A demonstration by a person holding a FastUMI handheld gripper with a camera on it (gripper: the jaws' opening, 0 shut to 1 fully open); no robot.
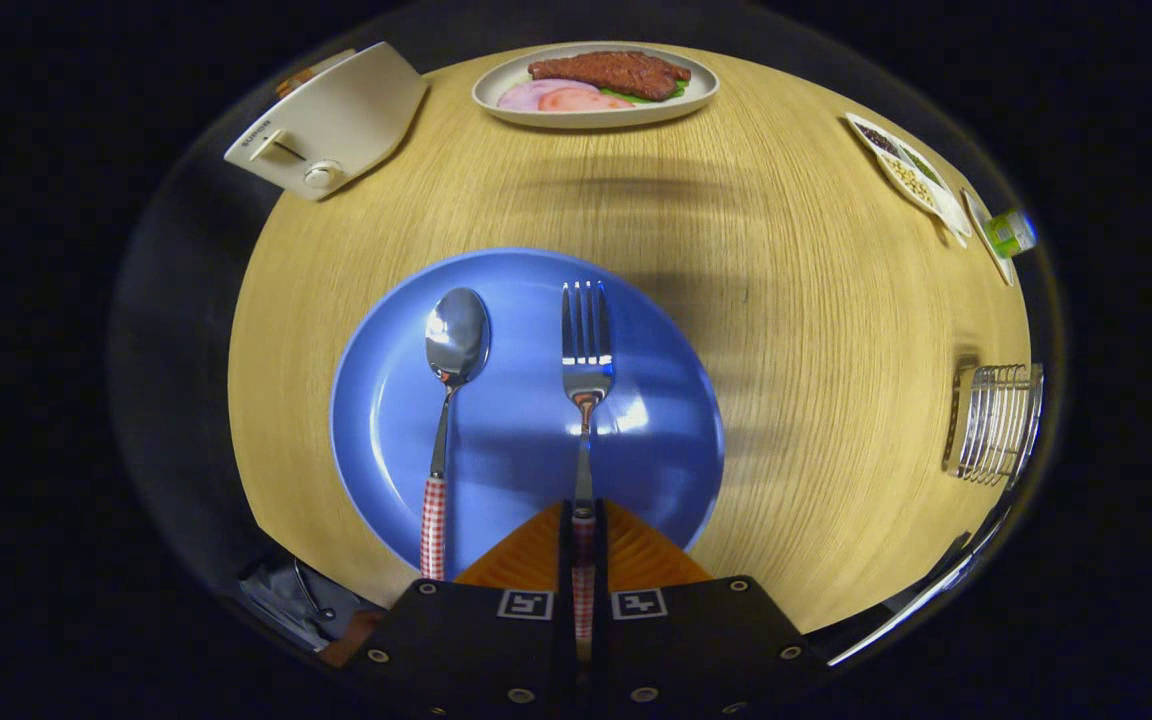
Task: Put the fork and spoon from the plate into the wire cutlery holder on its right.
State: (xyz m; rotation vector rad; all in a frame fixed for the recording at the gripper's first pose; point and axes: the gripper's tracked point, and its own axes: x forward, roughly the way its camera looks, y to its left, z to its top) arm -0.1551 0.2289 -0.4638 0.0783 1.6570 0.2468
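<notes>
While the gripper (584,525) hangs over the near rim of a blue plate (666,440), its two fingers stand drawn in tight on either side of the fork (586,370), pressing on the checked red-and-white handle that runs back between them. That fork lies along the plate's middle, tines pointing to the far side, steel catching the light. Just to its left, and parallel, lies the spoon (454,345), bowl up at the far end, its own checked handle reaching over the plate's near rim beside the left finger. Both pieces rest on the plate, which sits on a round, pale wooden table (816,330). Well off to the right, near the table's edge, stands the wire cutlery holder (998,422), upright and apart from the plate. At the far side sits a white dish of sliced meat (596,85); a cream toaster (331,120) lies at the far left, and a divided condiment tray (906,172) at the far right.
</notes>
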